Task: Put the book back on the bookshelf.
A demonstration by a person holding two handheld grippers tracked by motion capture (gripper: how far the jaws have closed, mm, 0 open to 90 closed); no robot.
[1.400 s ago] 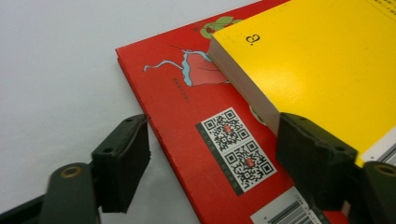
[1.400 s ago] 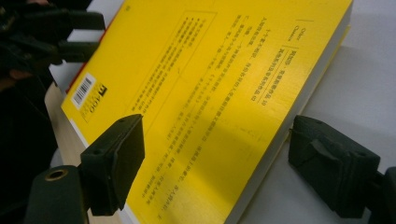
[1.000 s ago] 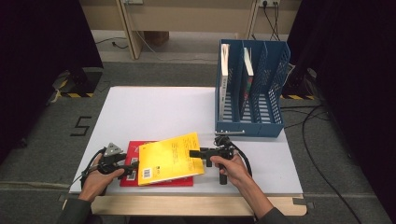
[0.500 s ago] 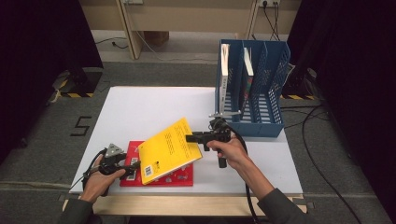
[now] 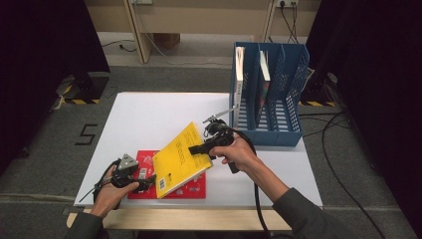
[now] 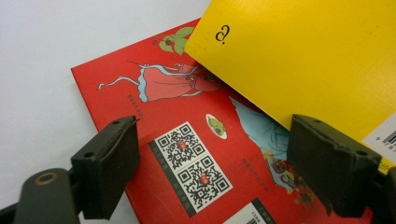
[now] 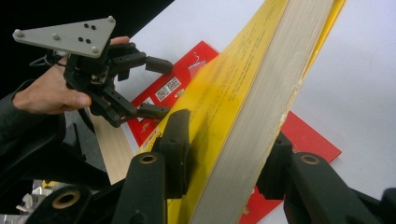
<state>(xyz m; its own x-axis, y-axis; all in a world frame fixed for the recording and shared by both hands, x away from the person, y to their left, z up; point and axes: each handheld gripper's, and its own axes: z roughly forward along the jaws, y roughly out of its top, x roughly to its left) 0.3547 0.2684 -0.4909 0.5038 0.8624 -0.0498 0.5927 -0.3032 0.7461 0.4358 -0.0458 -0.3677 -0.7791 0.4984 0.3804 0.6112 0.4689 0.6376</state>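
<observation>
The high view looks down from the tabletop's near edge; both gripper views sit close, sharing the yellow book.

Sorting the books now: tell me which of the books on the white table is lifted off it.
The thick yellow book, clamped by the right gripper and tilted up on one edge. The thin red book lies flat beneath it; the left gripper stands open beside it.

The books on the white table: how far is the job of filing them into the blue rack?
Done: two books stand in the blue plastic file rack. In hand: the right claw grips the thick yellow book, tilted up; the left claw, jaws just opening, is off it. Left: racking it, then the flat red book.
</observation>
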